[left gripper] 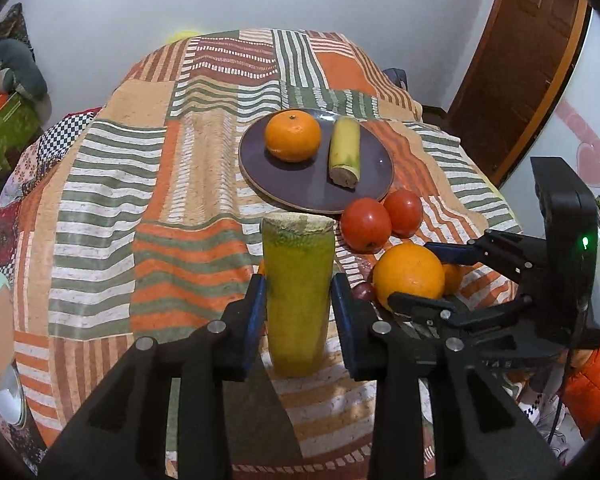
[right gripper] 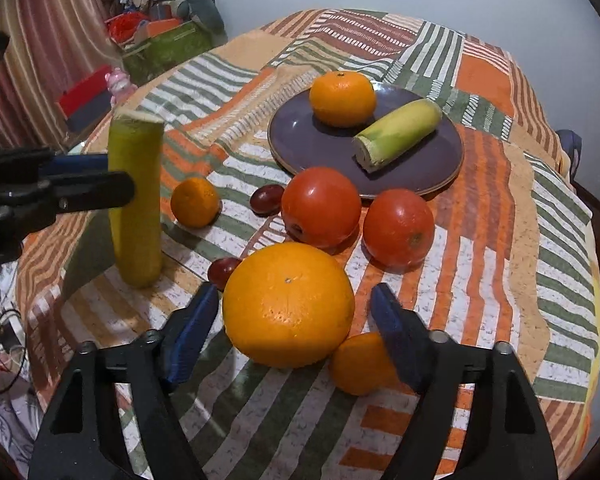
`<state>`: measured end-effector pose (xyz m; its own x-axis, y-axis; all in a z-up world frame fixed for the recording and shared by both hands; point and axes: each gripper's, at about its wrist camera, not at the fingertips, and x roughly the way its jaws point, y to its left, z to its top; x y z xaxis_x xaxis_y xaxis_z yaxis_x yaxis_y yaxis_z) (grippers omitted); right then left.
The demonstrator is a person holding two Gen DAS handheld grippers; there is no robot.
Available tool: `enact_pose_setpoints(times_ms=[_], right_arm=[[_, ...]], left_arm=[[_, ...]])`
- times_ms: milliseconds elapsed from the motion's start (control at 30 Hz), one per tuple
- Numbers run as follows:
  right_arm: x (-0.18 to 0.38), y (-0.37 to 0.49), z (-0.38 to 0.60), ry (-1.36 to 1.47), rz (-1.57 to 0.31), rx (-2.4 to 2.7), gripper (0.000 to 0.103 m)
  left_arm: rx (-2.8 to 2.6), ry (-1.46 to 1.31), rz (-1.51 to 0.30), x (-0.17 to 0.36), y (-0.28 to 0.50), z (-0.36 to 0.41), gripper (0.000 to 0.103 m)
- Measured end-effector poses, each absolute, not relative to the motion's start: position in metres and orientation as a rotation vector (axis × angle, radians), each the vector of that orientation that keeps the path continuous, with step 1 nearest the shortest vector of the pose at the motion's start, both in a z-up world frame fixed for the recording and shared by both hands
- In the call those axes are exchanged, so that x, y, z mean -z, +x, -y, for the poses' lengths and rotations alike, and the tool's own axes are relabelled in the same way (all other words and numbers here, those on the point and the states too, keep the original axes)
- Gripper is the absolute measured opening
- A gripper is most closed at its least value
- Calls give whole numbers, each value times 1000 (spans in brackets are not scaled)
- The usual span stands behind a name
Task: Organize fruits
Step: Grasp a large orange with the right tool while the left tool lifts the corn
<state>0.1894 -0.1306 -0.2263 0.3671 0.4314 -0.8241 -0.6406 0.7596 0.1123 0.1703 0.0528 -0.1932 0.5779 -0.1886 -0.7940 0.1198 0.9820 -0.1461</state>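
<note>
Glossy plate (right gripper: 300, 136), woven cloth (right gripper: 480, 240), dimpled orange (right gripper: 288, 304)

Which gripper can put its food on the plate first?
Probably the left hand-held gripper: it already clamps the yellow-green corn piece. The right hand-held gripper only straddles the big orange, pads apart.

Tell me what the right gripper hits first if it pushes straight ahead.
Probably the large orange, sitting between the right gripper's open jaws. Beyond it lie two tomatoes; depth is hard to judge.

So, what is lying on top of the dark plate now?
On the plate lie one orange and one short piece of corn, apart from each other. The plate surface under them is covered.
</note>
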Motion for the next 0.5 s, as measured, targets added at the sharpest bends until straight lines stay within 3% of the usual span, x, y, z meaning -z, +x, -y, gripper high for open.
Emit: enact_pose_setpoints(times_ms=[333,400,500], right_arm=[[209,185,139,-203,-925,-678,62],[201,187,143,-187,-904,-669,62],[187,192,150,-160,-861,-649,62]], left_arm=[[190,-92,-883,167,169,-52,30],[199,-91,-855,158,169,-51,5],[218,-92,-792,134,169,-49,5]])
